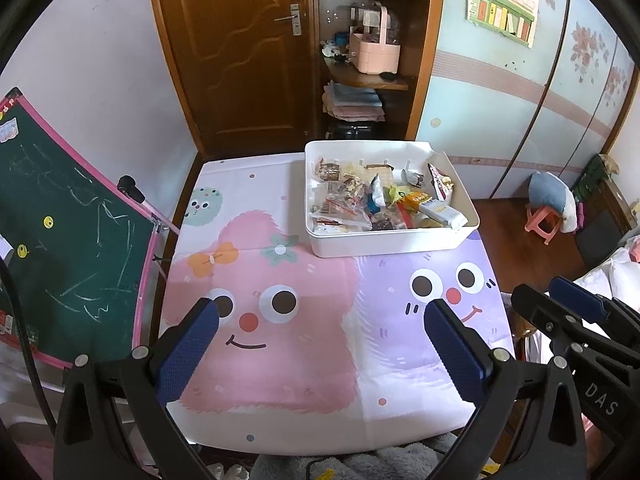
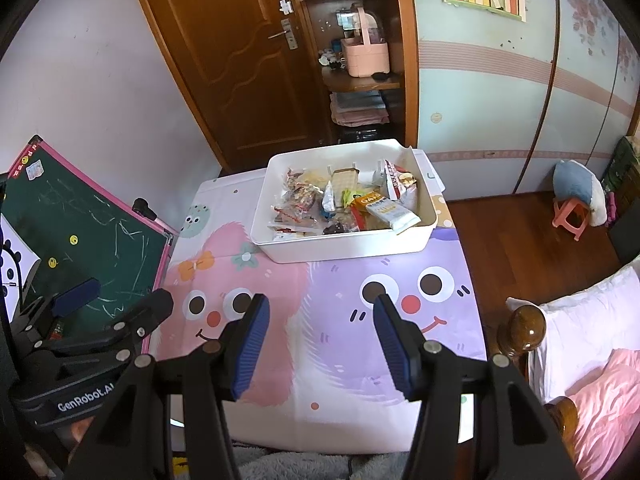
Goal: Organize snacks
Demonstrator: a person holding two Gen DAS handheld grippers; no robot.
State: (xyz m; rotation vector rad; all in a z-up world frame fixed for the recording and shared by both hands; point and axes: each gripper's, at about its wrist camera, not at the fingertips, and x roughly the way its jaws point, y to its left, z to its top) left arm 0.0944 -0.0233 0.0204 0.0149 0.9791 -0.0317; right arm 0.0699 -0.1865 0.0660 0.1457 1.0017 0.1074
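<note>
Fingers first: on my left gripper (image 1: 322, 320) the two blue pads stand wide apart with nothing between them, hanging over the cartoon-printed tablecloth (image 1: 280, 360) near its front edge. My right gripper (image 2: 320, 320) is parted too, though less widely, and it also holds nothing; it hovers over the purple face on the cloth.

Beyond both, toward the far right part of the table, sits the white bin (image 2: 344, 248), and all the snacks (image 2: 340, 204) I can see lie inside it in a loose jumble; none shows on the bare cloth. That would fit either a pile waiting to be sorted or one just gathered in, and I cannot tell which.

I judge these packets light, crinkly and slick: thin film wrappers that will slide and fold under my pads, with biscuits or crisps inside that could crush. The pale bar packet (image 2: 394, 212) lies on top near the front right corner, stiffer than the rest; I would pinch it across its narrow width. Soft clear bags (image 2: 296, 200) are better taken by a sealed end seam. The bin itself looks rigid; its rim is the place to grip.
</note>
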